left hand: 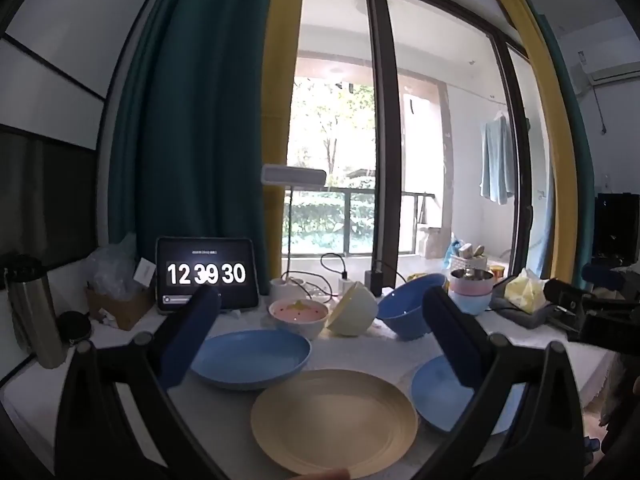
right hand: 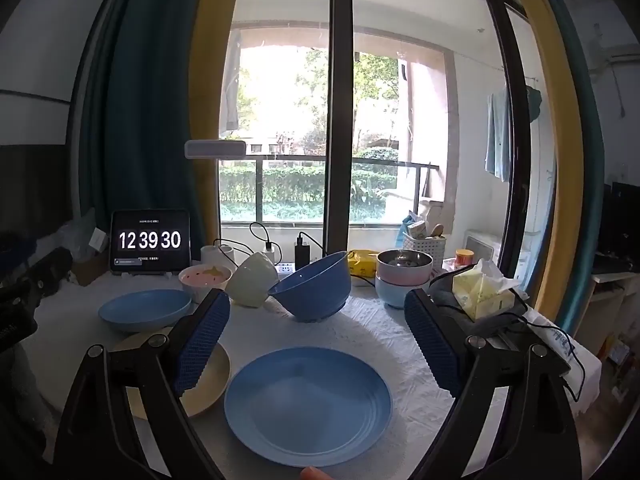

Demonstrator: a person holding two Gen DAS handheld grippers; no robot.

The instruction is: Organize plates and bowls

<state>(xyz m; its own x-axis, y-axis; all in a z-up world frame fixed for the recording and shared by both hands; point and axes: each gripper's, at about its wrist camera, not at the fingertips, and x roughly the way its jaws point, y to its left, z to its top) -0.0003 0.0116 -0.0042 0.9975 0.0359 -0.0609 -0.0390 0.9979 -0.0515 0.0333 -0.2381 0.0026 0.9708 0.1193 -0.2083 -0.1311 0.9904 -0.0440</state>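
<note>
While both grippers hang above the white-clothed table (right hand: 372,332), much of the scene is masked by their own dark frames. The left gripper (left hand: 320,344) and the right gripper (right hand: 316,344) each stand with jaws spread wide and nothing between the blue pads.

Taking the tablet clock (left hand: 207,273) at the table's back as the landmark: in front of it and to its right lies the cream plate (left hand: 334,420), its near rim cut off by the frame edge in the left wrist view and half covered by a finger pad in the right wrist view. Farther right of the clock lies a flat blue plate (right hand: 308,404), fully seen only from the right wrist. Directly before the clock sits a deeper blue plate (left hand: 252,356), partly behind the left gripper's pad. Right of the clock a dark blue bowl (right hand: 314,290) stands tilted, a cream bowl (right hand: 252,280) beside it is tipped on its side, and a pink bowl with a star pattern (left hand: 298,314) stands upright. Farthest right, a stack of bowls (right hand: 402,280) carries a metal one on top; its contents are unclear.

The clock reads 12 39 30; the small line above the digits is illegible. Printing on the yellow tissue pack (right hand: 482,292) cannot be read.
</note>
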